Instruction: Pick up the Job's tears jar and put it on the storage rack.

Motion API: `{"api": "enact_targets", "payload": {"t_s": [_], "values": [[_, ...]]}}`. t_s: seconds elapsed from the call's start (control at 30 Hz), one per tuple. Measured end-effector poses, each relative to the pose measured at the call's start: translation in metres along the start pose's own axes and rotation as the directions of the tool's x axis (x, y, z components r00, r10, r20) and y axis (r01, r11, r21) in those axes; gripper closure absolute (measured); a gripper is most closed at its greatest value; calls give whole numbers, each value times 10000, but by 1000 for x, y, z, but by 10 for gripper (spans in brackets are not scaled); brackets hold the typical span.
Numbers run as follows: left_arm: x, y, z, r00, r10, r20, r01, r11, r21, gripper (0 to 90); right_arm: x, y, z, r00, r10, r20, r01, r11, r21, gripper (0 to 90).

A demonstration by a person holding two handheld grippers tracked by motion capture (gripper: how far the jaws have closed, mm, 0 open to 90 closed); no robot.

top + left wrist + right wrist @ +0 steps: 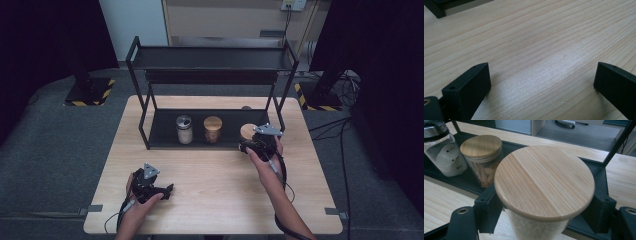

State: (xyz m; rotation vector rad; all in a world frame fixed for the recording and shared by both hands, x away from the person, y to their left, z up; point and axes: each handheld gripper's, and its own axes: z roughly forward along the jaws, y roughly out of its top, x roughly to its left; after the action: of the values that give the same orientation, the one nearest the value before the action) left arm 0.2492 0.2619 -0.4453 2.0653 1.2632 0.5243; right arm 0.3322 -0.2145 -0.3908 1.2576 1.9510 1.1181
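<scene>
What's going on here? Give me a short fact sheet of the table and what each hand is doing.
Table: pale wood
Rack: black, two shelves
On lower shelf: metal-capped jar, wooden-lidded jar
Right tool: shut on a third jar with wooden lid, at the shelf's right end
Left tool: open, empty, low over the table

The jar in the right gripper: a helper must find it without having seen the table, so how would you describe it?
Start at the black rack on the wooden table and follow its bottom shelf to the right end. There the right gripper clamps a jar with a wooden lid. Its contents are white, whereas the neighbouring wooden-lidded jar holds something tan and the far jar has a metal cap.
</scene>
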Motion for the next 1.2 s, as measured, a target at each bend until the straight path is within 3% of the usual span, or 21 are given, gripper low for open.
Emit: {"api": "enact_targets", "payload": {"t_s": [1.2], "values": [[0,0,0,10000,-2,-1,2,10000,-3,0,-2,17,38,9994,276,228,-279,9995,128,260]]}}
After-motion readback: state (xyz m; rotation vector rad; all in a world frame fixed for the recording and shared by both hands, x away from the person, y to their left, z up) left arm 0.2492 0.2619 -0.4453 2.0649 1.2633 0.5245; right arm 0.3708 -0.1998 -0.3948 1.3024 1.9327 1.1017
